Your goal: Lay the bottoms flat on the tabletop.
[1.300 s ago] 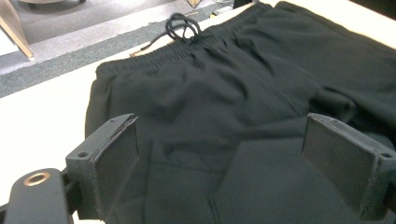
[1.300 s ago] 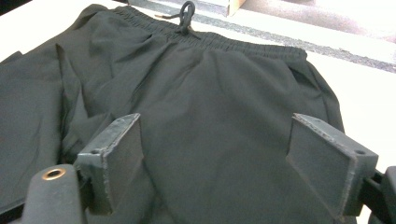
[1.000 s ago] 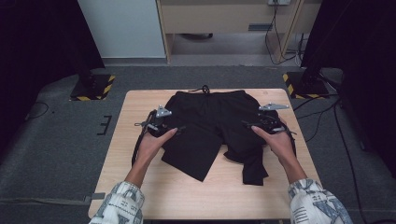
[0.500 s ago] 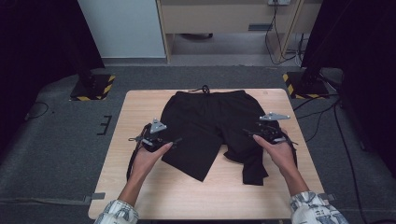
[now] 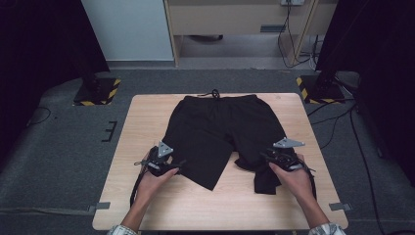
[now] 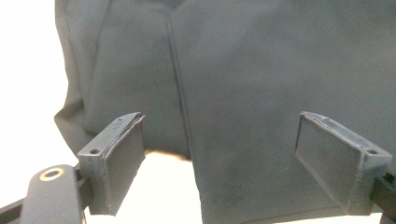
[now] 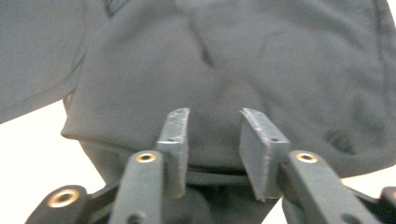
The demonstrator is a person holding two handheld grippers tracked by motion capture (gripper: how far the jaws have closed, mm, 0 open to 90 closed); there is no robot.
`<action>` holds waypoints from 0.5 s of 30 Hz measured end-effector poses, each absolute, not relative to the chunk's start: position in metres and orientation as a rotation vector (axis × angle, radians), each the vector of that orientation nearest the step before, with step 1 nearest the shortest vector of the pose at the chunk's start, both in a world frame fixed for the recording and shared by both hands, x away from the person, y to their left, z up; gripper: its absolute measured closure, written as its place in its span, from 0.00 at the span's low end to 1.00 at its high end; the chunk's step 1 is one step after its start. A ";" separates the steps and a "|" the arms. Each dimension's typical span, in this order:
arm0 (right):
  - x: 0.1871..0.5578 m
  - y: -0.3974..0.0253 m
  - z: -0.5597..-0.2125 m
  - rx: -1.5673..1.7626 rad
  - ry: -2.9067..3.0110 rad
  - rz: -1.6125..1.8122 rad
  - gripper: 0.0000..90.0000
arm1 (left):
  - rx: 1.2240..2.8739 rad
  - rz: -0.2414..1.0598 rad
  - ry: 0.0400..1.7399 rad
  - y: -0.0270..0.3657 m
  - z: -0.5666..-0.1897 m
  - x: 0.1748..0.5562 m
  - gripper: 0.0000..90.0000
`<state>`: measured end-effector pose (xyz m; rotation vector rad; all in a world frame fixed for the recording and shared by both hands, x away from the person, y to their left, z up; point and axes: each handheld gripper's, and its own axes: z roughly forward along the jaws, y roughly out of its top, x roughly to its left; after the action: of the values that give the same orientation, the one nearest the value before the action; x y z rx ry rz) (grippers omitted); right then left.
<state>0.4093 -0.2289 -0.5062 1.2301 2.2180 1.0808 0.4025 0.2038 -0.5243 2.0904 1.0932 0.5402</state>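
On the wooden desk (image 5: pixel 147 127) a pair of black shorts (image 5: pixel 220 127) lies spread flat, covering most of the middle. Waistband and drawstring (image 5: pixel 214 93) sit at the far edge; both legs run toward the person, so the long axis goes from far edge to near edge. The leg on the person's left lies flat and ends in a slanted hem near the desk centre. The leg on the person's right is rumpled, with its end folded into a narrow strip.

The left gripper (image 5: pixel 169 164) sits at the outer hem of the left leg, held in the person's left hand (image 5: pixel 154 178). In the left gripper view its fingers (image 6: pixel 119 163) stand wide apart, with the fabric's side seam and hem corner lying between and beyond them; neither pad visibly presses the cloth, and bare desk shows beneath the left finger.

The right gripper (image 5: pixel 274 159) sits at the outer edge of the rumpled right leg, held in the right hand (image 5: pixel 291 178). In the right gripper view its fingers (image 7: pixel 175 149) stand at a narrow gap, and a folded edge of fabric lies just between and under the tips. Whether the pads actually pinch that fold cannot be told.
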 end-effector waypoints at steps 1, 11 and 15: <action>0.405 -0.228 -0.509 1.227 2.225 1.067 0.54 | 2.096 0.532 1.098 0.204 -0.527 0.403 0.18; 0.367 -0.233 -0.505 1.194 2.237 1.072 0.36 | 2.095 0.479 1.039 0.207 -0.533 0.397 0.63; 0.361 -0.235 -0.514 1.216 2.236 1.067 0.35 | 2.124 0.459 1.007 0.204 -0.531 0.390 0.86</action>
<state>0.3613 -0.2354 -0.5143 1.2161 2.2362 1.0667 0.3896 0.2036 -0.5312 2.1239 1.0074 0.4591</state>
